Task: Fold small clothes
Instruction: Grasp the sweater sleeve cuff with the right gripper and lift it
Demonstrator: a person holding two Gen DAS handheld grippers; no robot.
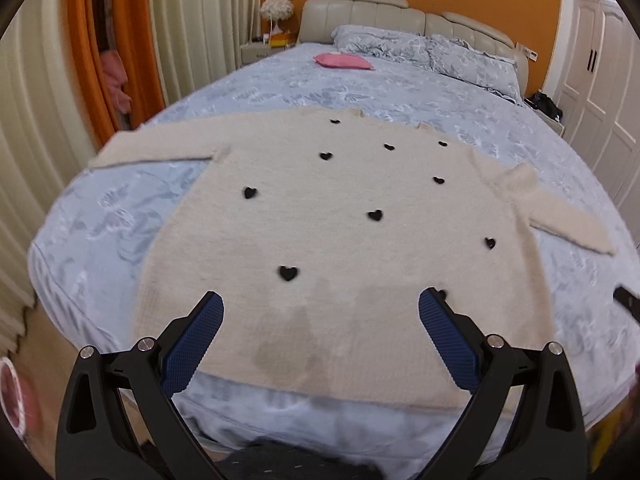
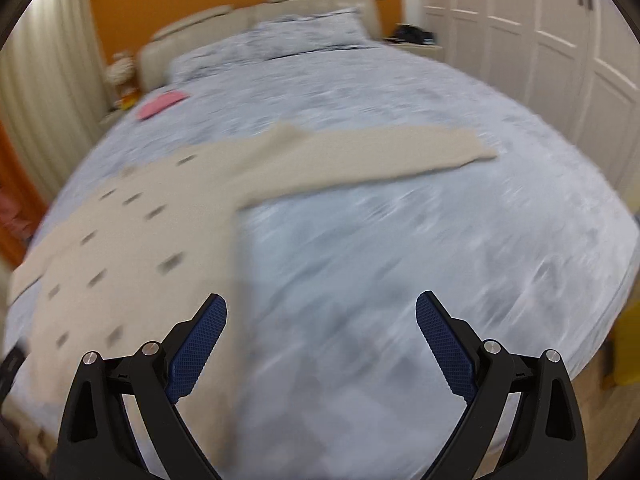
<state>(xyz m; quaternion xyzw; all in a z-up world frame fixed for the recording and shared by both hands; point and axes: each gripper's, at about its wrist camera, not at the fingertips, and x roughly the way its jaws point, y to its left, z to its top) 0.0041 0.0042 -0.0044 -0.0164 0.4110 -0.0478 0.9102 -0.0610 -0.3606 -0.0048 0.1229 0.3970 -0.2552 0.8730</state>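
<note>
A cream sweater (image 1: 344, 216) with small black hearts lies flat on the blue bed (image 1: 280, 80), both sleeves spread sideways. My left gripper (image 1: 320, 300) hovers open above the sweater's near hem, nothing between its blue pads. In the blurred right wrist view the same sweater (image 2: 140, 248) fills the left half, its right sleeve (image 2: 380, 152) stretched across the bedcover. My right gripper (image 2: 320, 304) is open over bare bedcover, just right of the sweater's side edge. A dark edge of the right gripper (image 1: 628, 304) shows at the far right of the left wrist view.
A pink folded item (image 1: 342, 60) lies near the pillows (image 1: 440, 52) at the headboard. Curtains (image 1: 192, 28) and a nightstand with a lamp (image 1: 276, 12) stand to the left, white wardrobe doors (image 2: 540, 40) to the right. The bed's near edge drops to the floor below the hem.
</note>
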